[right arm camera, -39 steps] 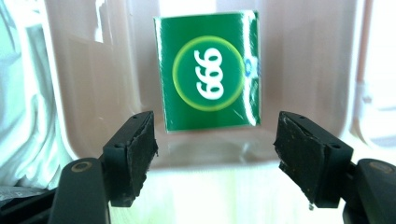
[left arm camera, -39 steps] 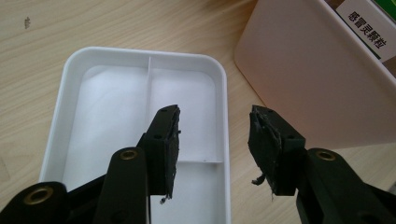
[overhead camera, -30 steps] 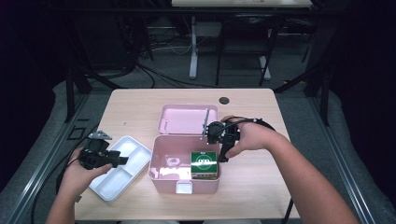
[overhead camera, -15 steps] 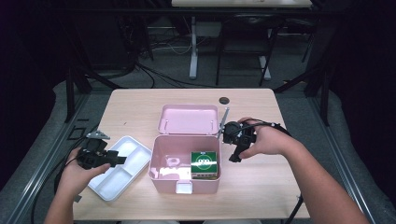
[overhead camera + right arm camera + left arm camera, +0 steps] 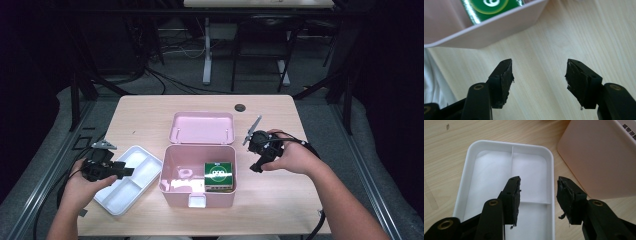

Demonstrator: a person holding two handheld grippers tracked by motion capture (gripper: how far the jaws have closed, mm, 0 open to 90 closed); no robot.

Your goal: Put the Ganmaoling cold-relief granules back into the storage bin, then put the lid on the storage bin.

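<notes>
High view: right claw (image 5: 256, 167), empty, jaws apart and just narrowing, beside open pink plastic box (image 5: 197, 192); left claw (image 5: 131, 171) wide over white divided tray (image 5: 120, 202).

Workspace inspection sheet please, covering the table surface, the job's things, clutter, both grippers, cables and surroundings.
Surface: wooden table, bare between items.
Job's things: open pink box with lid back, green packet inside; white divided tray beside it.
Clutter: small dark disc near far edge.
Grippers: left gripper open over tray; right gripper open over bare wood, jaws just closing slightly, nothing between them.
Cables: one trails from each gripper.
Surroundings: dark room, desk legs, floor cables.
</notes>
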